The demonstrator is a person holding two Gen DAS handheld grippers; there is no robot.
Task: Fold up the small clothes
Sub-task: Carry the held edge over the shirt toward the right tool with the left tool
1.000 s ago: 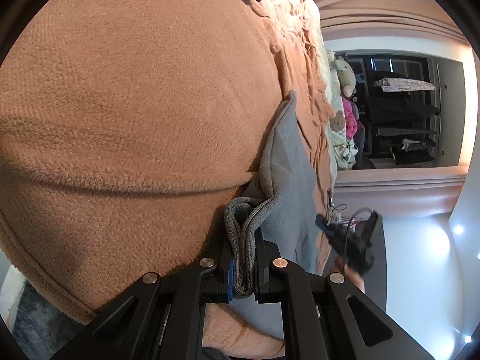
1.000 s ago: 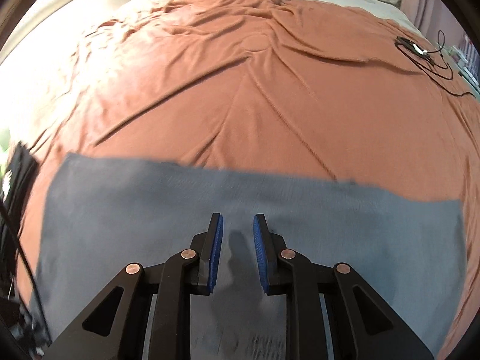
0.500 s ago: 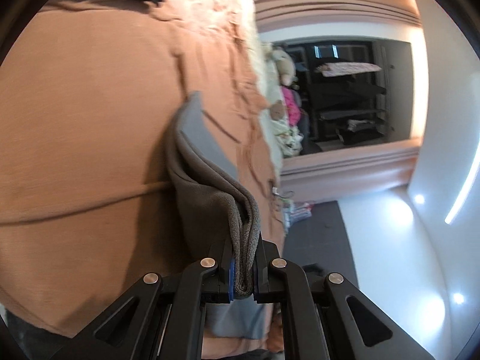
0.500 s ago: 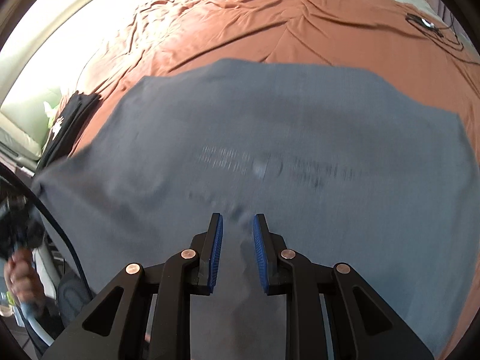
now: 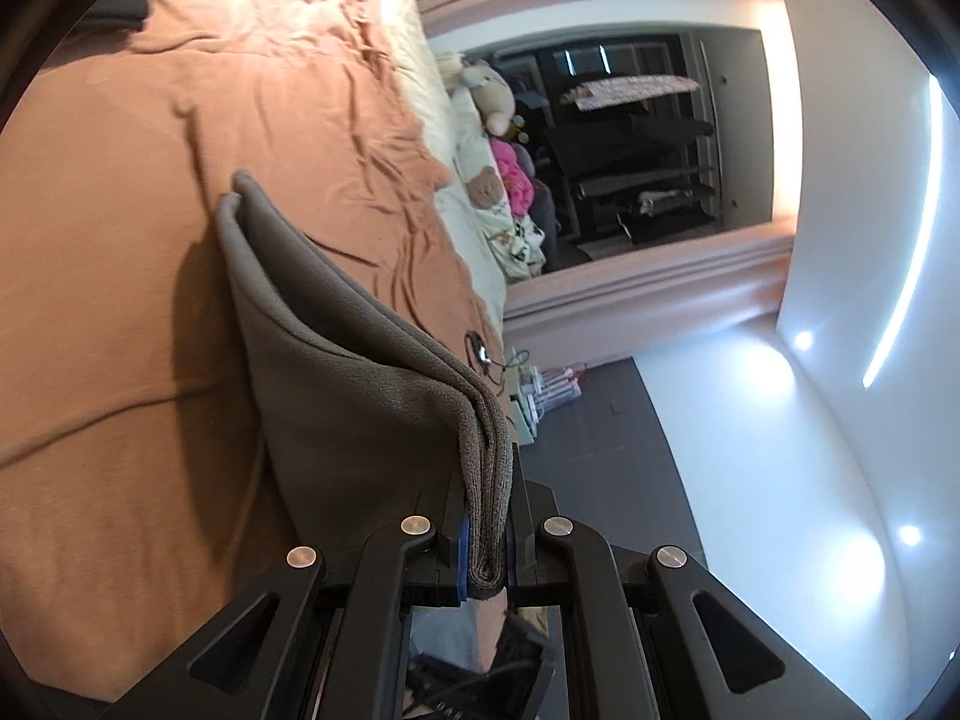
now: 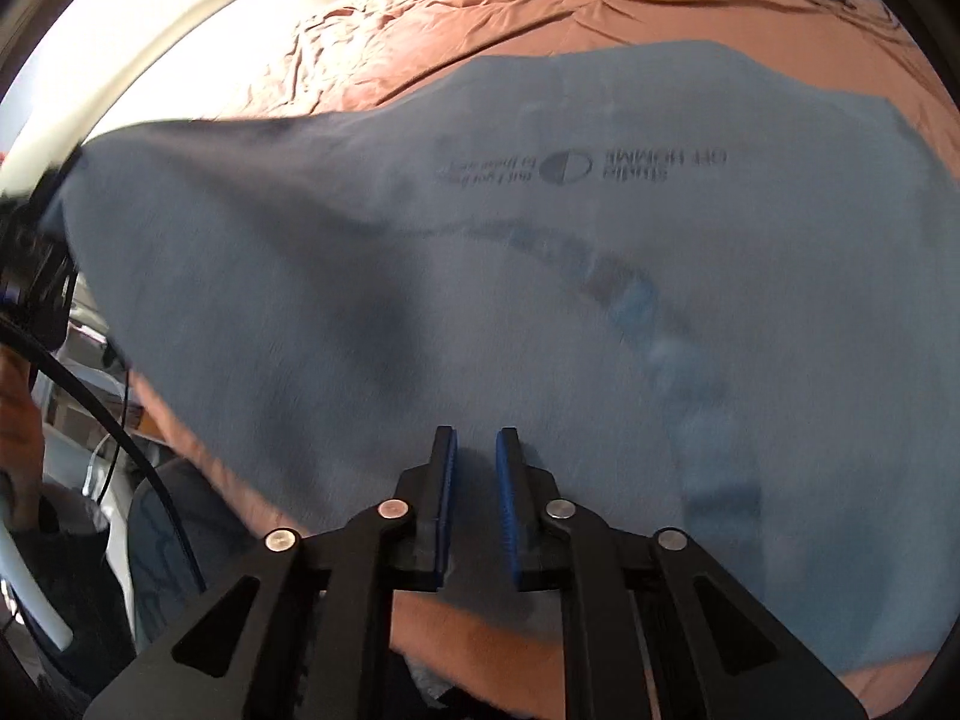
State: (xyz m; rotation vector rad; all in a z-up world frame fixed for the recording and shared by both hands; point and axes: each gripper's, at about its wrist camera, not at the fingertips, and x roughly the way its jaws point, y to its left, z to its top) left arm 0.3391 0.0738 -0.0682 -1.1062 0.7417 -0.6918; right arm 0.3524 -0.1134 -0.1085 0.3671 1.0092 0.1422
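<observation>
The grey garment (image 6: 480, 300) lies spread over the orange bedspread (image 6: 540, 18), printed lettering showing reversed, its left corner lifted off the bed. The left gripper (image 5: 486, 546) is clamped on that corner's bunched edge. The right gripper (image 6: 477, 510) hovers over the near hem; its jaws have just been closing and now stand a little apart, with cloth beneath them, not pinched. The step looks like carrying one side across for a fold. Next, the right gripper likely needs a firm pinch on the hem before both travel together.
</observation>
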